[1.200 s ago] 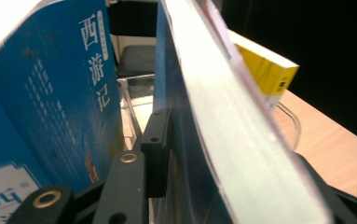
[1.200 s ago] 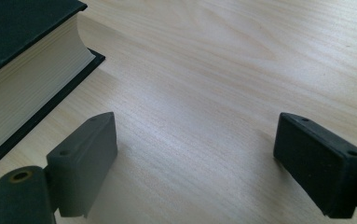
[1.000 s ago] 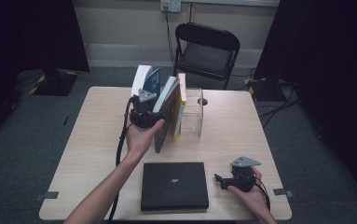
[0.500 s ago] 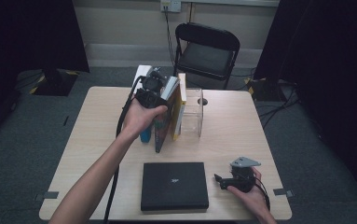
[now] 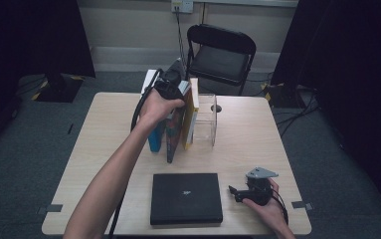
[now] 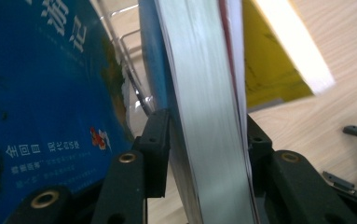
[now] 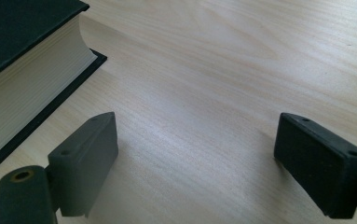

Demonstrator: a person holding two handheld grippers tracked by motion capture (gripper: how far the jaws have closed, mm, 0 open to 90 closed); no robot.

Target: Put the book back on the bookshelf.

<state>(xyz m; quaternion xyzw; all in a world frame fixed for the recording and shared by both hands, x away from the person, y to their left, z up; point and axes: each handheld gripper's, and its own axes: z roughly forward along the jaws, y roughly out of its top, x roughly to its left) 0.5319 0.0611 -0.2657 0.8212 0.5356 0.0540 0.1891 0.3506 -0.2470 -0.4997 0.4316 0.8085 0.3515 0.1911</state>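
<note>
Several books stand upright on the table against a clear stand (image 5: pixel 207 119): a blue one (image 5: pixel 155 137), a dark one (image 5: pixel 174 137) and a yellow one (image 5: pixel 191 112). My left gripper (image 5: pixel 170 82) sits over their far top end. In the left gripper view its jaws (image 6: pixel 209 135) have just been closing and now press both sides of a thick book (image 6: pixel 204 93), with the blue cover (image 6: pixel 41 93) to its left and the yellow book (image 6: pixel 269 60) to its right. My right gripper (image 7: pixel 195 158) rests open on the table near a flat black book (image 5: pixel 185 198).
The wooden table (image 5: pixel 247 134) has bare surface right of the clear stand. A black folding chair (image 5: pixel 220 55) stands behind the far edge. A cable trails from the left gripper along the forearm. The right hand (image 5: pixel 265 209) lies near the table's front right corner.
The left hand has moved away along the tops of the upright books toward their far end and risen a little. The right hand and the black book have stayed put.
</note>
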